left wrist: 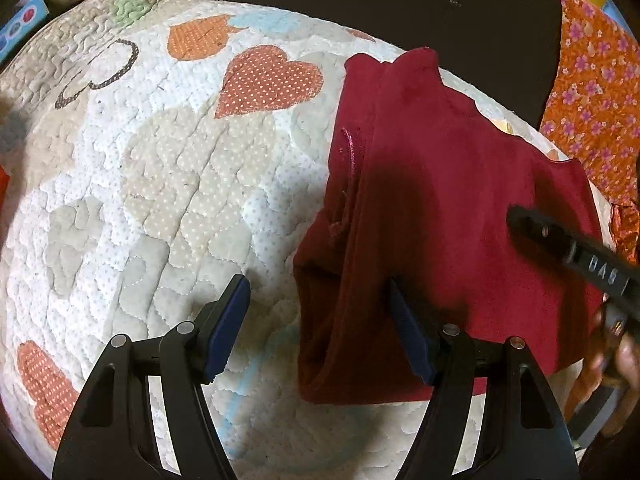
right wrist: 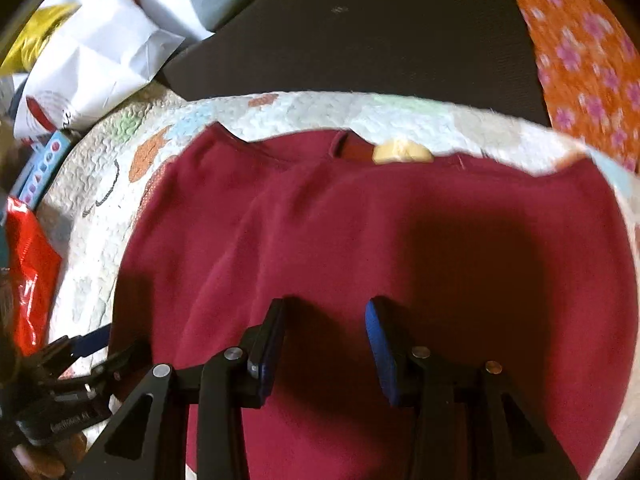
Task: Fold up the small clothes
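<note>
**Folding a red garment on a quilt: mid-fold, no grip taken**

Lying under everything is a white quilt with stitched heart patches; whether it covers a bed or a worktop cannot be told. On it, toward its far edge, rests the task's thing, a dark red garment, spread mostly flat with one side already turned over onto itself in a long lengthwise crease. A yellow patch of the quilt shows at its neckline.

Left gripper: jaws spread wide, nothing between the pads; one finger hangs over the bare quilt, the other over the garment's folded edge.

Right gripper: jaws partly spread, empty, hovering above the middle of the cloth and throwing a shadow on it.

Step in hand, as judged: between folds, with both tools placing themselves for the following pinch. The next move likely calls for each gripper to come down on an edge or corner, catch all layers, and carry them across without dragging the crease open.

Surroundings: dark mat beyond the quilt, orange flowered cloth, white paper bag, red plastic bag. None lies on the garment; the quilt's near edge leaves little room.
</note>
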Demonstrator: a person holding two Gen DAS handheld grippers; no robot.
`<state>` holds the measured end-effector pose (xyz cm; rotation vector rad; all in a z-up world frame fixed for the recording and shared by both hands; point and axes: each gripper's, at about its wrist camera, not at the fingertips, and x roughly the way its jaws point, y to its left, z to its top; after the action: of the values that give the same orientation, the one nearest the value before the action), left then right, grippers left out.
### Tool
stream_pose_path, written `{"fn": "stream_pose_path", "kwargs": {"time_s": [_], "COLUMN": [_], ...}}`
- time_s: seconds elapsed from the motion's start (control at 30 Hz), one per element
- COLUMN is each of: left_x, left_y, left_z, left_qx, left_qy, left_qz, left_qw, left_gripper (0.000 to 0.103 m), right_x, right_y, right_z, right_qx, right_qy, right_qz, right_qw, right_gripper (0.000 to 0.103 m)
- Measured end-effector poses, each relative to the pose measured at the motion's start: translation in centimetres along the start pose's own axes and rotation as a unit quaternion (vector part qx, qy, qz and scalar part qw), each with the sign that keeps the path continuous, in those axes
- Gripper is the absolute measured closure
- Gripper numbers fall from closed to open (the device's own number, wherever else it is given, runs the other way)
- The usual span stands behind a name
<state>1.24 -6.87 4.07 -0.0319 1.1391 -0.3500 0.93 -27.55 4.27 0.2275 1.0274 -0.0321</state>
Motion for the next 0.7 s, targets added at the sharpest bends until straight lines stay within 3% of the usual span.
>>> {"fn": "stream_pose_path", "kwargs": {"time_s": [0.07, 0.2, 0.3, 0.53, 0.57, 0.6, 0.67, 0.7], "left_x": [-0.2, -0.4, -0.2, -0.5, -0.4, -0.5, -0.7, -0.8], "left_y": [0.0, 0.7, 1.2, 1.4, 1.3, 1.4, 1.7, 1.9], "left_z": [0.1, 0.2, 0.2, 0.0, 0.0, 0.1, 0.2, 0.3], "left_qx": [0.004, -0.008, -0.020, -0.015, -0.014, -0.015, -0.022, -0.026], "left_qy": [-0.003, -0.002, 0.007, 0.005, 0.004, 0.005, 0.005, 0.005], "left_qz": [0.001, -0.007, -0.018, -0.019, -0.019, -0.021, -0.028, -0.031], "left_qw": [1.0000, 0.9999, 0.9996, 0.9997, 0.9997, 0.9996, 0.9994, 0.9992], "left_gripper": [0.032, 0.032, 0.032, 0.032, 0.032, 0.032, 0.032, 0.032], "right_x": [-0.6, -0.3, 0.9, 5.7, 6.4, 6.6, 6.1, 5.7], "right_y": [1.0, 4.0, 5.2, 7.6, 7.9, 8.0, 8.5, 8.8], "right_z": [1.0, 3.6, 5.6, 9.0, 9.2, 9.3, 9.5, 9.6], "right_qx": [-0.002, -0.008, 0.033, 0.065, 0.058, 0.051, 0.028, 0.019], "right_qy": [-0.016, -0.032, -0.032, 0.013, 0.024, 0.023, 0.000, -0.012], "right_qz": [0.036, 0.053, 0.089, 0.115, 0.122, 0.114, 0.100, 0.103], "right_qw": [0.999, 0.998, 0.995, 0.991, 0.991, 0.992, 0.995, 0.994], "right_gripper": [0.064, 0.062, 0.058, 0.058, 0.059, 0.074, 0.093, 0.094]}}
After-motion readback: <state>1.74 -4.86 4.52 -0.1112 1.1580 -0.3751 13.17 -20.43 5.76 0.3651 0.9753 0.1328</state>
